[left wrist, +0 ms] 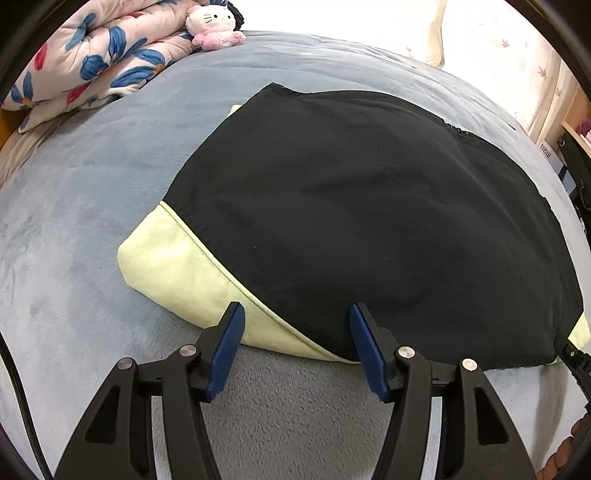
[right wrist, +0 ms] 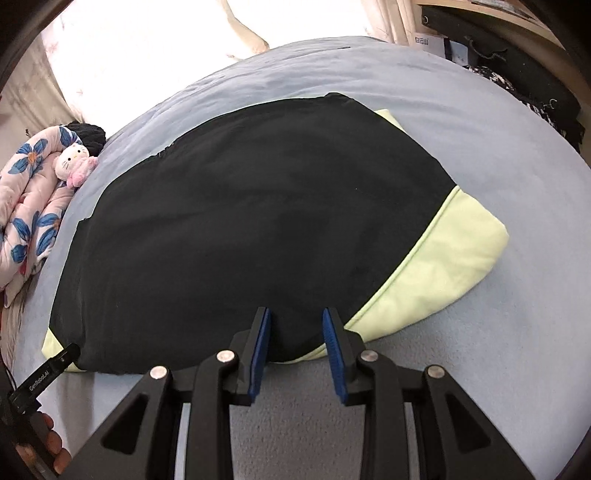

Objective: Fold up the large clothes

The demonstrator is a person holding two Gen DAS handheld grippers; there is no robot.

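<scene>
A large black garment with pale yellow-green panels lies folded flat on a grey-blue bed. It also shows in the right wrist view, with a yellow-green panel at its right. My left gripper is open and empty, just above the garment's near left edge. My right gripper is open and empty, its fingertips over the near edge of the black cloth. The left gripper's tip shows at the garment's near left corner in the right wrist view.
A folded floral quilt and a pink plush cat lie at the bed's far left. Curtains hang behind the bed. Shelves with dark items stand at the far right.
</scene>
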